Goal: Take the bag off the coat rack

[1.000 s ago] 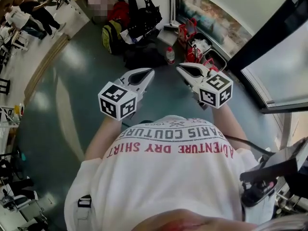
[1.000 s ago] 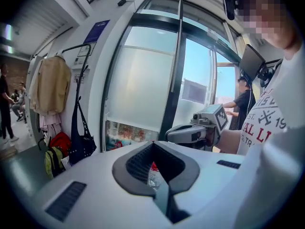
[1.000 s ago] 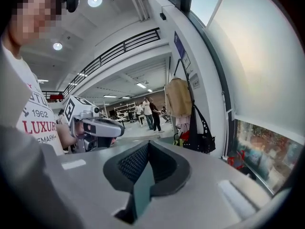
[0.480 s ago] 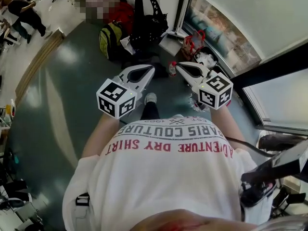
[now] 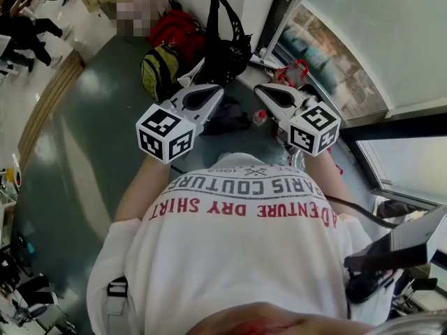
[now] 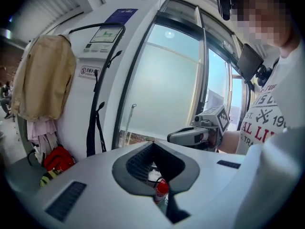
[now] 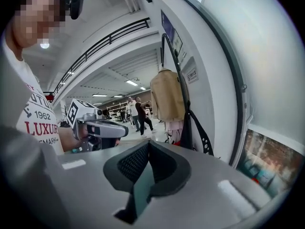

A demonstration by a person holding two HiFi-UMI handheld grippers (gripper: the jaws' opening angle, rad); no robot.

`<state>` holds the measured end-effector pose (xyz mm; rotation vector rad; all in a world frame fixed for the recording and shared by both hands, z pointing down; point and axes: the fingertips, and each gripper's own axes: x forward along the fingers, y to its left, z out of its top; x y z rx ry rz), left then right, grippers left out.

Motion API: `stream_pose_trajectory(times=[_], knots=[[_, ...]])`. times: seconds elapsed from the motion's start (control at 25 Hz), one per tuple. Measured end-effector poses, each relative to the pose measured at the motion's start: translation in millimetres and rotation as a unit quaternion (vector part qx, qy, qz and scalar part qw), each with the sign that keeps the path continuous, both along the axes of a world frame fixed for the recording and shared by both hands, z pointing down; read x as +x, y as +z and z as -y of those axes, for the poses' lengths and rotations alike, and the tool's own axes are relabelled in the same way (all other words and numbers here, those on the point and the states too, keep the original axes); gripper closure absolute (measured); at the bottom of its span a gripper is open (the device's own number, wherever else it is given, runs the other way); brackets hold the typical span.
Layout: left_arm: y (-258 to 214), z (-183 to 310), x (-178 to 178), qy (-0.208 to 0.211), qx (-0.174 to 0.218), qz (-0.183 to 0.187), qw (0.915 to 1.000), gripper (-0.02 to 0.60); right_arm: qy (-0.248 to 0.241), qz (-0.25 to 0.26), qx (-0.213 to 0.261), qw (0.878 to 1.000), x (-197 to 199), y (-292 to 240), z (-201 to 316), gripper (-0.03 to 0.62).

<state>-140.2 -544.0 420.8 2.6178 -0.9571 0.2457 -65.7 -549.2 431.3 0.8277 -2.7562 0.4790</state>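
Black bag (image 5: 225,44) hangs on the coat rack (image 7: 166,44), just ahead of both tools. The left gripper (image 5: 215,89) and right gripper (image 5: 262,91) are both closed tight and hold nothing. I think one should open, pinch the strap (image 7: 200,134) up high, then lift it off.

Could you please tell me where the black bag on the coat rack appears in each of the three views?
Head view: the black bag hangs at top centre, against the white wall.
Left gripper view: only its straps show, left of centre, beside the window frame.
Right gripper view: it is just right of centre, low against the wall.
Shared landmark: the tan jacket hangs to the bag's left, and higher, in both gripper views.
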Motion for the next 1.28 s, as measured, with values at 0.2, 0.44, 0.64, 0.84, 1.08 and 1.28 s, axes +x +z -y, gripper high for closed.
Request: stream_pose_trajectory(times=[0.2, 0.44, 0.64, 0.84, 1.08, 1.28], knots=[[-1.4, 28.4, -7.2, 0.012, -0.013, -0.036, 0.9992, 0.580, 0.016, -0.003, -0.007, 1.000, 0.5, 4.2, 21.2, 0.592], [-5.9, 56.3, -15.6, 0.012, -0.011, -0.059, 0.9981, 0.580, 0.024, 0.002, -0.019, 1.000, 2.7, 9.4, 37.0, 0.592], [1.9, 91.4, -20.8, -0.014, -0.002, -0.052, 0.9985, 0.580, 0.020, 0.009, -0.035, 0.999, 3.9, 26.1, 59.4, 0.592], [-0.8, 129.8, -19.9, -0.036, 0.018, -0.032, 0.9987, 0.565, 0.020, 0.012, -0.042, 0.999, 13.6, 26.8, 82.9, 0.592], [4.4, 183.3, -18.3, -0.076, 0.027, -0.002, 0.9968, 0.470, 0.024, 0.011, -0.054, 0.998, 34.9, 29.5, 114.0, 0.592], [30.0, 237.5, -21.9, -0.120, 0.013, 0.038, 0.9920, 0.387, 0.033, 0.013, -0.062, 0.997, 58.6, 30.0, 144.6, 0.592]])
